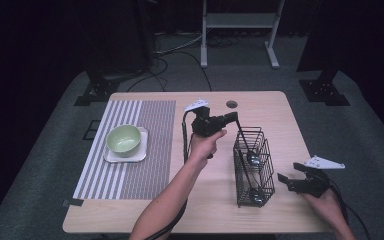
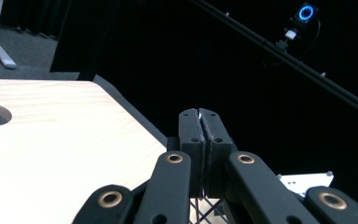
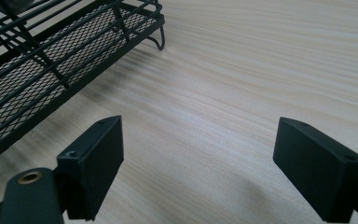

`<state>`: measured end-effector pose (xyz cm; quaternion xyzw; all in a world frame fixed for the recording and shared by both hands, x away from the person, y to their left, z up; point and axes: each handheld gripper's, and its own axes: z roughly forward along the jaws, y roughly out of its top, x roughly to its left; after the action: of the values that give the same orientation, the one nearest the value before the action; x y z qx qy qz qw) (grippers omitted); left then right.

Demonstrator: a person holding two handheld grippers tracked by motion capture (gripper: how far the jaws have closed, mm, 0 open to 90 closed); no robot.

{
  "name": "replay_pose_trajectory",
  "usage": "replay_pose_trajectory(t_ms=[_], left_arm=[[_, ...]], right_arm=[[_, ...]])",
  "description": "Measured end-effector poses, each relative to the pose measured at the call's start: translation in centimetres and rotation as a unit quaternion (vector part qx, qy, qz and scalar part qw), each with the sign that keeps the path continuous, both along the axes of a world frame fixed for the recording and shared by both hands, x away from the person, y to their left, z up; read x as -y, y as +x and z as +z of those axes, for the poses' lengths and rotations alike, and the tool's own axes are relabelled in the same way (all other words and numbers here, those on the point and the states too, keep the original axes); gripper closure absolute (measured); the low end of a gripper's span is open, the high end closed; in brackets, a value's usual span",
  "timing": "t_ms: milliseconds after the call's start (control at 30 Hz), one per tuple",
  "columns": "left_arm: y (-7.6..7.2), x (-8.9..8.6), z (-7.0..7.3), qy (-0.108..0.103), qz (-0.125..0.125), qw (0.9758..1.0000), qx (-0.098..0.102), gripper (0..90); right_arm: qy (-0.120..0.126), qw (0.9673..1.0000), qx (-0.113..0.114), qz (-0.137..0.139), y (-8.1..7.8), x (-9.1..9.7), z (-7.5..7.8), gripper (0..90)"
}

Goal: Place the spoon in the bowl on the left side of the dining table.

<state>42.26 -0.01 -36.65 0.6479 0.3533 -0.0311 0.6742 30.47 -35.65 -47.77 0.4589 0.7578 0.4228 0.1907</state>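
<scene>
Whatever thin thing the left tool (image 2: pixel 199 122) pinches is hidden between its pressed pads. The dark objects inside the wire basket (image 1: pixel 252 167) are too small to identify. The basket's far end is cut off in the right gripper view.

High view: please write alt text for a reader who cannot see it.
A person's left gripper lifts a thin utensil above a black wire basket on a wooden table. The open right gripper rests beside it; a green bowl sits on a striped mat.

The black wire basket (image 1: pixel 253 167) stands upright on the table (image 1: pixel 215 205), right of the striped mat (image 1: pixel 130 150); a thin utensil (image 1: pixel 242 141) leans inside it.
</scene>
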Motion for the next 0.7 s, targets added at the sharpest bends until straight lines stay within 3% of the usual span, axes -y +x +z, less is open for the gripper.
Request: replay_pose_trajectory(t_ms=[700], left_arm=[[0.0,-1.5,2.1,-0.036,0.027,0.999,-0.001,89.2]], right_arm=[[-0.002,1.0,-0.003,0.0,0.1,0.0,-0.1,14.9]])
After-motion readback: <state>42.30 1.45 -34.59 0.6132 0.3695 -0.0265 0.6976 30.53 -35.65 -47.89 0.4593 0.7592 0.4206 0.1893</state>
